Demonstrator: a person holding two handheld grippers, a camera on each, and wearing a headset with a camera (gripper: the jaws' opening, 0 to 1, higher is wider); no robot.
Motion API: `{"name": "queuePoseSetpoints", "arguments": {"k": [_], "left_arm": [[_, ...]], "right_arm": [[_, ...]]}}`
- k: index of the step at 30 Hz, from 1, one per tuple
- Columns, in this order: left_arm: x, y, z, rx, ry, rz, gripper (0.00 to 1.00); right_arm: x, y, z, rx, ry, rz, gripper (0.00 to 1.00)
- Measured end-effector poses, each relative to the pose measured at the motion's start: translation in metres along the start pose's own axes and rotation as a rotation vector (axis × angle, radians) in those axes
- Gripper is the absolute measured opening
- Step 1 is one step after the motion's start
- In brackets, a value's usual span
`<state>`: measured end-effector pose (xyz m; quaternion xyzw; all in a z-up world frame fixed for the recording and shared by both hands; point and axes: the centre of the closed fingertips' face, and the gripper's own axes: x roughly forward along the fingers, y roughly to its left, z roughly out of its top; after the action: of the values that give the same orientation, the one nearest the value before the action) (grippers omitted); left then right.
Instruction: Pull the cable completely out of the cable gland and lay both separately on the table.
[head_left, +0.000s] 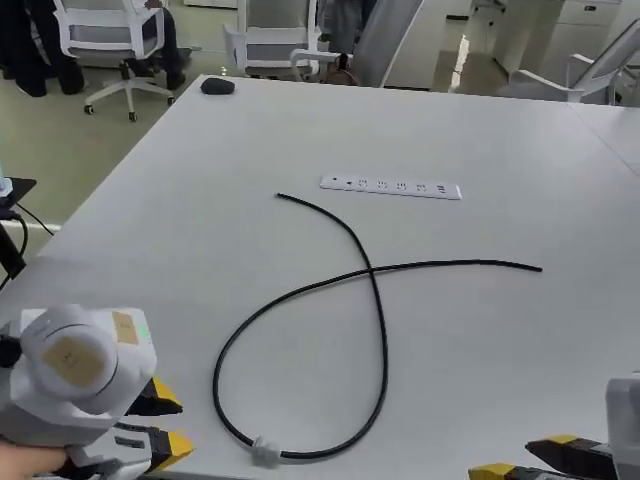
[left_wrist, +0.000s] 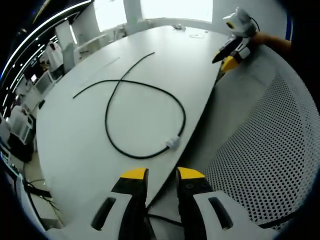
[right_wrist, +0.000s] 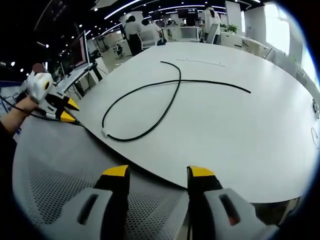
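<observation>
Cable (head_left: 384, 330) thru gland (head_left: 262, 452) on table (head_left: 500, 130), L claw (left_wrist: 162, 173) + R claw (right_wrist: 158, 171) released, empty

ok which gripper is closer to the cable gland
Left. The left gripper sits just left of the cable gland; the right gripper is well off to its right.

**Three Views, One Cable Loop**

The head view looks forward and down from the near edge of the table (head_left: 500, 350). The left gripper view sits low off that edge, facing the right gripper (left_wrist: 221, 62). The right gripper view faces across to the left gripper (right_wrist: 70, 111). All share the looped cable (head_left: 385, 330).
</observation>
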<state>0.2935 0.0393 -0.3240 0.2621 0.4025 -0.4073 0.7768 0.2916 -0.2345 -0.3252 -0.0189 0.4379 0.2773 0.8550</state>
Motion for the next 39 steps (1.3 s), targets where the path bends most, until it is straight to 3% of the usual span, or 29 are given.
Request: {"name": "queuePoseSetpoints", "arguments": {"k": [4, 5, 9, 16, 18, 21, 28, 33, 39], "left_arm": [[0.009, 0.003, 0.009, 0.094, 0.025, -0.031, 0.25], [0.014, 0.001, 0.01, 0.143, 0.046, -0.052, 0.26], [0.034, -0.008, 0.016, 0.248, 0.084, -0.106, 0.27], [0.069, -0.027, 0.023, 0.299, 0.067, -0.243, 0.27], [0.074, -0.022, 0.023, 0.285, 0.086, -0.243, 0.25], [0.08, -0.017, 0.029, 0.31, 0.079, -0.243, 0.25], [0.093, -0.02, 0.027, 0.337, 0.068, -0.28, 0.23], [0.096, -0.022, 0.016, 0.374, 0.096, -0.281, 0.22], [0.1, -0.024, 0.005, 0.364, 0.116, -0.3, 0.23]], "right_arm": [[0.0, -0.001, 0.001, -0.012, -0.005, -0.005, 0.46], [0.0, 0.0, 0.003, -0.024, -0.01, -0.005, 0.46], [0.001, 0.002, 0.001, -0.033, 0.007, 0.004, 0.47], [0.002, 0.001, 0.002, -0.044, 0.007, 0.003, 0.47], [0.002, 0.001, 0.001, -0.041, 0.008, 0.001, 0.47], [0.002, 0.0, 0.001, -0.036, 0.007, -0.002, 0.47], [0.001, -0.001, 0.002, -0.027, 0.002, -0.008, 0.47], [0.001, -0.002, 0.0, -0.024, 0.012, -0.007, 0.47], [0.002, -0.001, 0.0, -0.023, 0.017, -0.01, 0.46]]}}
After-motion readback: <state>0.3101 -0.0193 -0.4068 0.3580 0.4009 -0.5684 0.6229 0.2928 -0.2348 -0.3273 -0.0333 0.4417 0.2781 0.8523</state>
